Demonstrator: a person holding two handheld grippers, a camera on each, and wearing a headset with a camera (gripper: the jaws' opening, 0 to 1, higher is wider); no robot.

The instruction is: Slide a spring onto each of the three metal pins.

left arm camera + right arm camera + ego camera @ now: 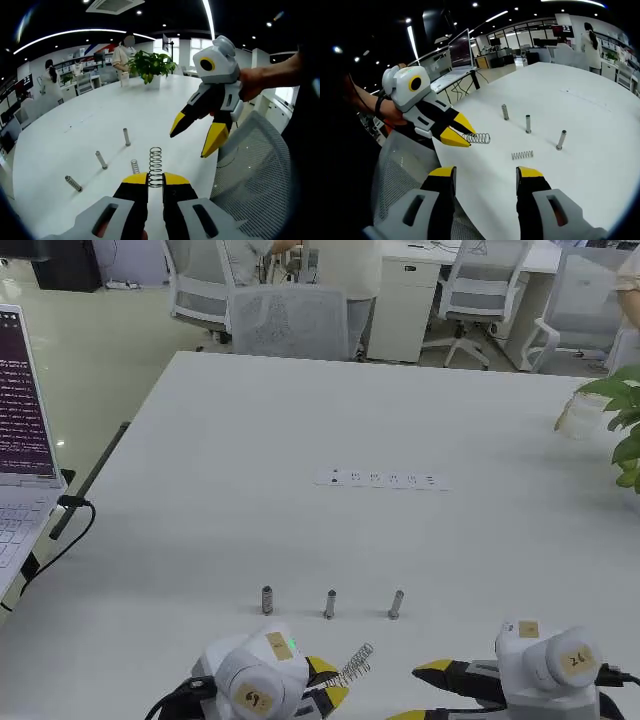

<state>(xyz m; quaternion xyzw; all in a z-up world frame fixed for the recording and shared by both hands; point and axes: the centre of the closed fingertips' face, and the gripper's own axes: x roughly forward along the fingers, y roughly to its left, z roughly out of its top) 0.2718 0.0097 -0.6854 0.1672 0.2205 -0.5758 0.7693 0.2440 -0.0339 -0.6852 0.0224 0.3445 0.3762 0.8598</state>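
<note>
**A:** Where does it all stand?

**B:** The left gripper [335, 687] has its jaws closed on one end of a small coiled steel spring [356, 661]. The rest of the spring pokes free toward one o'clock, above the white table [300, 440]. The right gripper [485, 172] has its jaws spread wide, with nothing between them. The three short upright metal pins [330, 604] stand in a row at twelve o'clock from the grippers. The nine o'clock pin [267, 600] looks to wear a spring already, and the other two look bare. A second loose spring [522, 155] lies flat on the table near the right gripper.

**A:** What could go wrong?

**B:** Only the end coils are pinched, so I'd judge the spring could bend, swivel or pop out when it meets a pin's top. If it arrives tilted, it will likely snag on the rim instead of dropping over. A sideways shove might also topple a pin; I can't tell whether they are fixed down. The open right jaws could knock the loose spring away.

**A:** Anything unclear?

**B:** The pins are tiny in the head view, so coils are hard to confirm there. That view's bottom edge cuts off both grippers. How deep the spring sits between the jaws is hidden.
</note>
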